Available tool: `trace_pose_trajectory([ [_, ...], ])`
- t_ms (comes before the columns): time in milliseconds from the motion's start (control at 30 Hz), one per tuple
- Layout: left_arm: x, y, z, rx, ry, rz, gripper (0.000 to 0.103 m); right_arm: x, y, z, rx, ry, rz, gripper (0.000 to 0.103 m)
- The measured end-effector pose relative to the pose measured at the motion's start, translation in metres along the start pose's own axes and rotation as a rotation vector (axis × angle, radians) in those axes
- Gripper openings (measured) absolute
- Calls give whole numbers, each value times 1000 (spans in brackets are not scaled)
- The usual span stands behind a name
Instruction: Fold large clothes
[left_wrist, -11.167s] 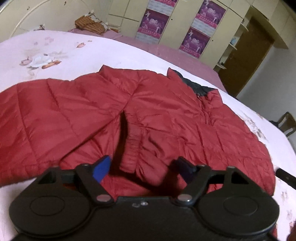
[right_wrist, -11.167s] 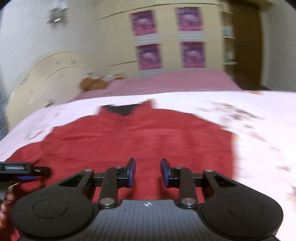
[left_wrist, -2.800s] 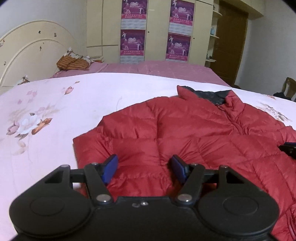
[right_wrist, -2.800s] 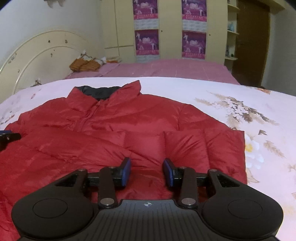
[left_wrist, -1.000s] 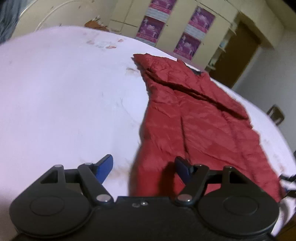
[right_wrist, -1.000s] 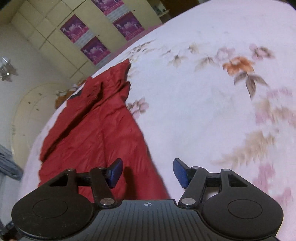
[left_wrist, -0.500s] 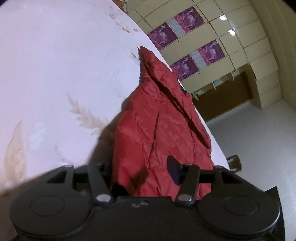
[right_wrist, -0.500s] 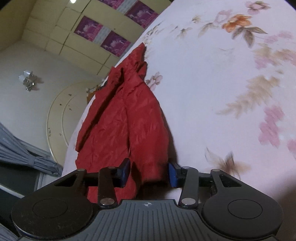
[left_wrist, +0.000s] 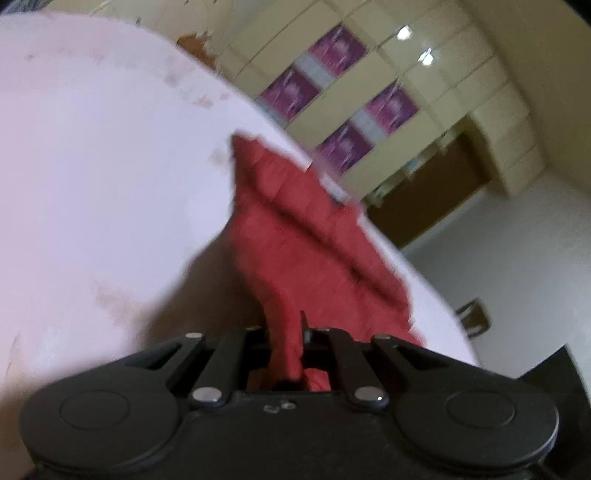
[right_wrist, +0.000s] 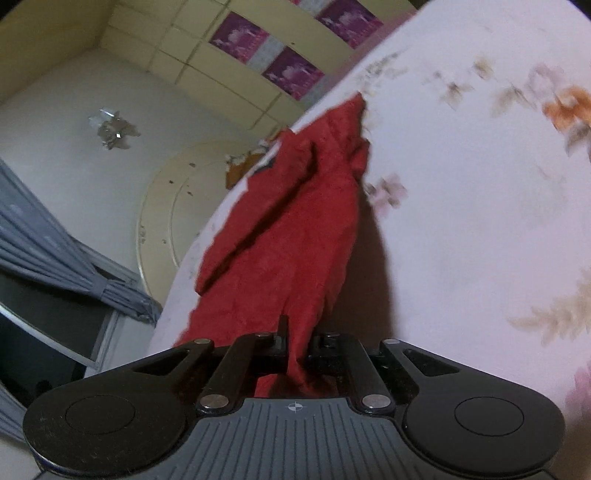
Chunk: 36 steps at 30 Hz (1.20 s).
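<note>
Both your claws have just closed tight on the near hem of the red quilted puffer jacket: the left gripper pinches one corner, the right gripper the other. The jacket lies on the pale floral bedspread, its long axis running straight away from you toward the far collar. So the fold probably goes forward, both hands travelling evenly.

Bedroom with floral bedspread
Showing cream wardrobe bearing purple posters, arched headboard, grey curtain, brown door, ceiling lamp glinting on white.
</note>
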<state>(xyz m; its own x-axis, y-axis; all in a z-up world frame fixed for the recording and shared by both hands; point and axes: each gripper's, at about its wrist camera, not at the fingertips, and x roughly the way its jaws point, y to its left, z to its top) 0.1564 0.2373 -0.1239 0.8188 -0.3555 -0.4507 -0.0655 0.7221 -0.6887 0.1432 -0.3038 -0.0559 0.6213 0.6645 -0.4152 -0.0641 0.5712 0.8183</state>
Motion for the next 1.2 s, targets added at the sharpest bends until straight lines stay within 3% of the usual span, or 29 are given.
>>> trace_pose_trajectory([
  [200,28,-30,67,19,-120,-76,5,15,35,61,-36,-115,66,5],
  [467,128,-63,165,74,-133,-107,5,90,65,174,6,-181,69,5],
  [667,215,-48,223,70,-52,-67,5,165,42,255,92,-186,21,5],
  [833,287,-24,238,67,58,13,7,225,12,286,129,-130,-82,5],
  [967,325,-1,244,7,91,5,19,259,-26,294,235,-111,-128,7],
  [1000,332,4,245,-17,92,-1,25,264,-35,296,254,-119,-127,13],
  [1033,336,9,244,-34,93,-6,34,267,-41,297,261,-135,-131,38],
  [1067,338,12,244,-45,94,-12,41,269,-45,298,255,-159,-148,74],
  [1100,340,14,243,-52,89,-12,65,269,-45,300,235,-191,-172,85],
  [1133,340,16,244,-51,74,-3,92,270,-45,302,201,-214,-180,89],
  [1200,339,14,247,-35,40,11,99,273,-49,306,177,-209,-172,89],
])
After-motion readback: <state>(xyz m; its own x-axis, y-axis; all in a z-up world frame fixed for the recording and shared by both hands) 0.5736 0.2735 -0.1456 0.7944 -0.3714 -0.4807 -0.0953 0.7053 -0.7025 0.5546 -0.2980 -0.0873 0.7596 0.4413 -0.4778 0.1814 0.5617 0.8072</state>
